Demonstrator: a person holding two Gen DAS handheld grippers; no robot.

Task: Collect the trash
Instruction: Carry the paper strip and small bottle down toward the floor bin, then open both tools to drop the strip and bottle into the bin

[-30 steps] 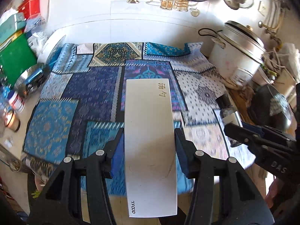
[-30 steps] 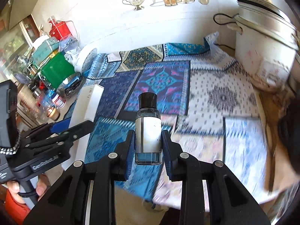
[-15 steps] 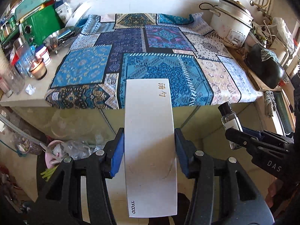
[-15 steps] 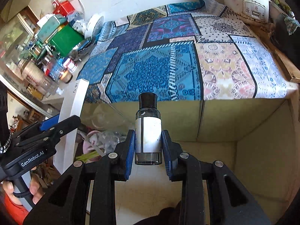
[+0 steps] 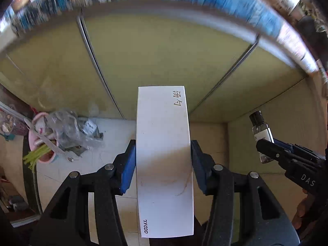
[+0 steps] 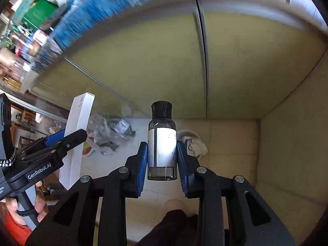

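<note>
The carry-to-bin step is judged in hand: the white box (image 5: 165, 162) is clamped in the left gripper (image 5: 163, 164) at frame centre, the small bottle (image 6: 162, 143) in the right gripper (image 6: 162, 162). Next, release over the waste bin (image 6: 189, 138) (just behind the bottle) seems called for. The patterned tablecloth, earlier filling both views, is now reduced to a blurred upper strip.

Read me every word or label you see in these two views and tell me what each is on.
"汤勺": top of the white box.
"TFOOD": bottom edge of the same box.
"GenRobot.AI": left hand-held gripper.
"DAS", cut off: right hand-held gripper.
Bottle label: print too small to read.
Box end flap, right view: marks too blurred.
</note>
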